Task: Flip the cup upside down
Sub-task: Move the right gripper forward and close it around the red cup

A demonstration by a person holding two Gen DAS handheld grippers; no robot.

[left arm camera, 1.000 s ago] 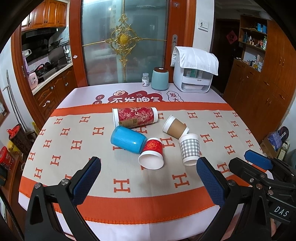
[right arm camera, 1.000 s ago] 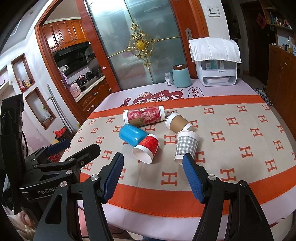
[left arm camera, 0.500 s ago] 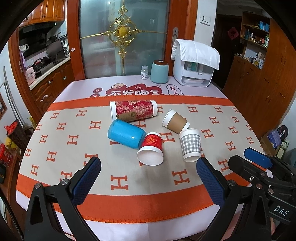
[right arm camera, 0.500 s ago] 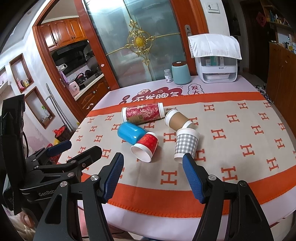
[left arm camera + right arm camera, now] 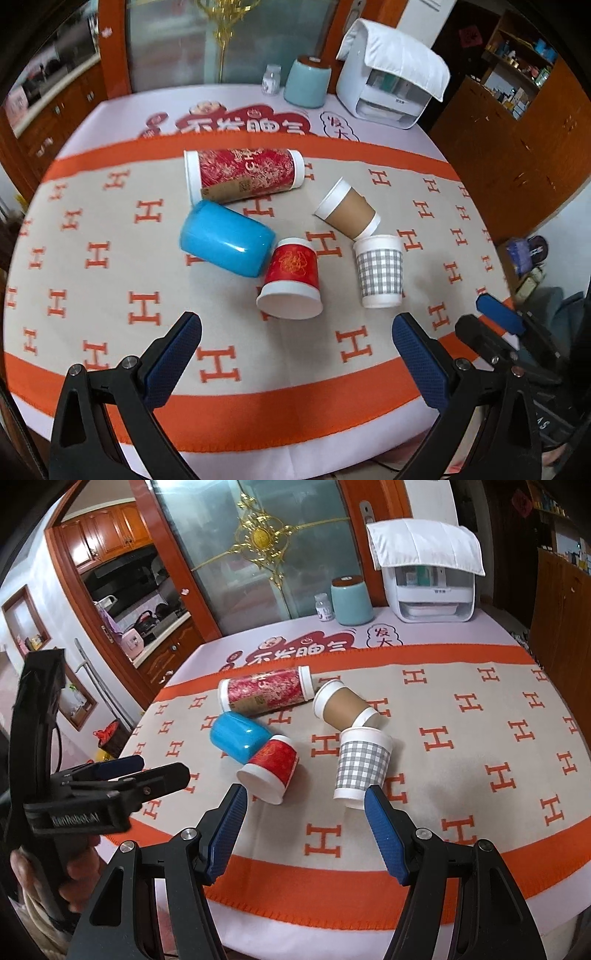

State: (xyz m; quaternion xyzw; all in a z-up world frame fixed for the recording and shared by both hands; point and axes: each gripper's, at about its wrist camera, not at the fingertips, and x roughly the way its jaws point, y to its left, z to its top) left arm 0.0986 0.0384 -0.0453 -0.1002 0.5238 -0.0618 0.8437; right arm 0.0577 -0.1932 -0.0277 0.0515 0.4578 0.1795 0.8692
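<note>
Five cups are lying in a bunch in the middle of the table (image 5: 92, 288), and which one is meant to be flipped is not being shown. The grey checked paper cup (image 5: 364, 766) is lying nearest the right gripper (image 5: 303, 830), with its mouth just in front of the right-hand blue pad. The red paper cup (image 5: 291, 282) is lying with its open mouth toward the cameras, roughly midway between the jaws of the left gripper (image 5: 295, 354). The blue plastic cup (image 5: 225, 243) is touching it on one side. Behind these, the brown paper cup (image 5: 349, 212) and the tall red patterned tumbler (image 5: 245, 177) are also lying on their sides.

Both pairs of jaws are being held wide apart with nothing between them.

Trouble is likely because the cups are packed so close. If one is bumped, the round ones may be rolled away. A thin paper cup may be squashed if it is squeezed too hard. The blue one looks shiny and may be slipping out of the pads.

The insides of the cups are hard to see. Whether the brown cup is resting on the checked one cannot be told. The far edge of the table is being bent by the lens, and a teal jar (image 5: 308, 83) and a white machine (image 5: 391, 92) are standing there.
</note>
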